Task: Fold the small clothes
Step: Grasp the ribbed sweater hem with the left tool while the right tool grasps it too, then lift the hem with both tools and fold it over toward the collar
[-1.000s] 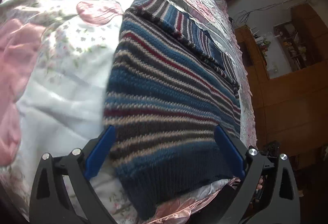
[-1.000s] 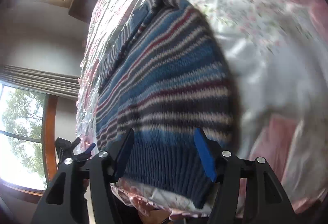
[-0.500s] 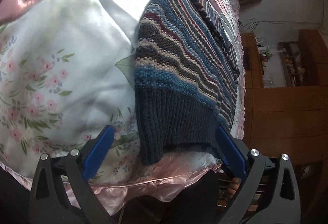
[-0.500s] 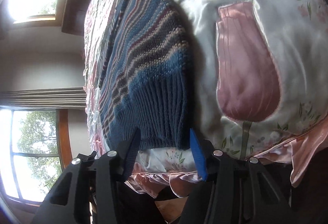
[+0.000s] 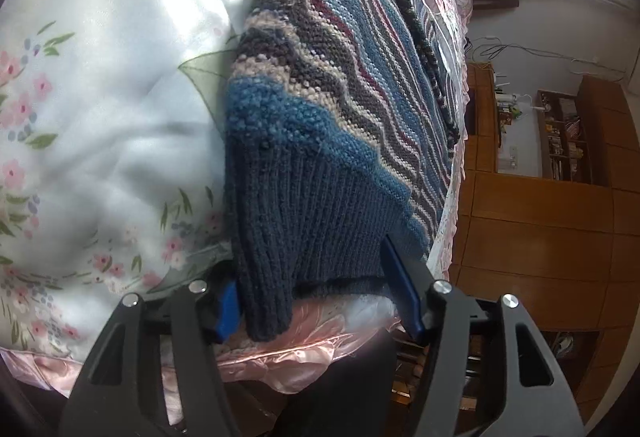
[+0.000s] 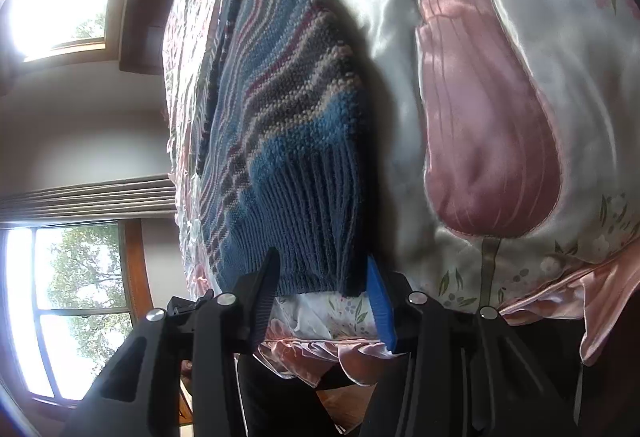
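A knitted sweater with blue, grey, cream and maroon stripes lies on the bed, its dark blue ribbed hem at the near edge. My left gripper is open and level with the hem. One hem corner hangs between its blue fingers. In the right wrist view the same sweater runs away from me. My right gripper is open, its fingers straddling the other hem corner. Whether the pads touch the knit is not clear.
A white satin bedspread with small flowers and a large pink tulip patch covers the bed; a pink ruffle marks its near edge. Wooden cabinets and shelves stand beyond the bed. Windows show on the other side.
Both grippers came down and in from above the sweater to its ribbed hem at the bed's edge. The left gripper's fingers have narrowed around the hem corner.
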The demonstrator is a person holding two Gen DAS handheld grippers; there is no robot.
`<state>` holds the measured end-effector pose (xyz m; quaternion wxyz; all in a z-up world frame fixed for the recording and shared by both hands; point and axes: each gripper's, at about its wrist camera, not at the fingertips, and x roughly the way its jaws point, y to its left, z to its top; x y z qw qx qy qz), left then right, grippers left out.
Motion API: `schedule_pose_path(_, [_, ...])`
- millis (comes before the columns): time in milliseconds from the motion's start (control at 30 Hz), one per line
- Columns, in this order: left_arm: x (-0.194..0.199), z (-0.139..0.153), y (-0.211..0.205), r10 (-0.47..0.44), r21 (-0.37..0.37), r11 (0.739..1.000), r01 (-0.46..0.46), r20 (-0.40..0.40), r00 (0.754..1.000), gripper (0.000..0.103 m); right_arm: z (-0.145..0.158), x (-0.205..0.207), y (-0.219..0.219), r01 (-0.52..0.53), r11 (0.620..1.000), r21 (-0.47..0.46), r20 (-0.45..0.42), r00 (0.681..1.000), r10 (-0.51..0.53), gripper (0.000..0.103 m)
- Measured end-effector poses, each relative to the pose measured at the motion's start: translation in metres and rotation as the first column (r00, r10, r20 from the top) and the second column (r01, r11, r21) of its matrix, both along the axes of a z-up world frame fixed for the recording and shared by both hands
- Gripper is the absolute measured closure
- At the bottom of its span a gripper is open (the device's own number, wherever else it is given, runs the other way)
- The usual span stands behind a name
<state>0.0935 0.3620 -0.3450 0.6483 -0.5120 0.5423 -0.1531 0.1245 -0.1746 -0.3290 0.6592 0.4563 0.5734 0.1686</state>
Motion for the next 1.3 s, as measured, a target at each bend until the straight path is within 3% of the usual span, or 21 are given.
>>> schedule_pose_path(133, [-0.004, -0.007, 0.006, 0.028, -0.010, 1.000, -0.029, -0.024, 0.999, 0.066, -0.007, 0.002, -0.001, 0.012, 1.000, -0.023, -0.029, 0.999, -0.013, 0.065])
schedule_pose_path(333, [-0.007, -0.017, 0.009, 0.037, -0.032, 0.999, -0.039, -0.039, 0.999, 0.073, -0.011, 0.002, -0.004, 0.020, 0.999, -0.047, -0.046, 0.999, -0.022, 0.069])
schedule_pose_path(500, [-0.004, -0.022, 0.010, 0.041, -0.076, 0.996, -0.044, -0.040, 0.998, 0.064, -0.017, 0.002, -0.003, 0.009, 0.999, -0.033, -0.048, 0.999, -0.010, 0.070])
schedule_pose_path(567, [-0.003, -0.022, 0.009, 0.040, -0.078, 0.996, -0.043, -0.044, 0.998, 0.064, -0.017, 0.002, -0.003, 0.006, 1.000, -0.017, -0.039, 0.999, -0.006, 0.080])
schedule_pose_path(600, [-0.003, -0.020, 0.009, 0.035, -0.067, 0.997, -0.038, -0.039, 0.999, 0.070, -0.016, 0.001, -0.003, 0.006, 1.000, -0.022, -0.032, 0.999, -0.007, 0.089])
schedule_pose_path(667, [-0.004, -0.014, 0.007, 0.019, -0.020, 1.000, -0.019, -0.011, 1.000, 0.094, -0.011, 0.001, -0.002, 0.005, 1.000, -0.018, -0.013, 1.000, -0.006, 0.093])
schedule_pose_path(833, [-0.011, -0.004, 0.013, 0.060, -0.019, 0.998, -0.059, 0.028, 0.998, 0.096, 0.011, 0.001, -0.003, 0.009, 1.000, 0.001, 0.042, 0.999, -0.009, 0.095])
schedule_pose_path(967, [-0.013, 0.025, 0.018, 0.077, -0.027, 0.997, -0.075, 0.107, 0.991, 0.097, 0.043, 0.009, -0.005, 0.010, 1.000, 0.030, 0.104, 0.995, -0.013, 0.095])
schedule_pose_path(1300, [0.012, 0.143, 0.031, 0.084, -0.030, 0.996, -0.078, 0.325, 0.942, 0.097, 0.149, 0.054, -0.003, -0.014, 1.000, 0.022, 0.299, 0.954, 0.007, 0.095])
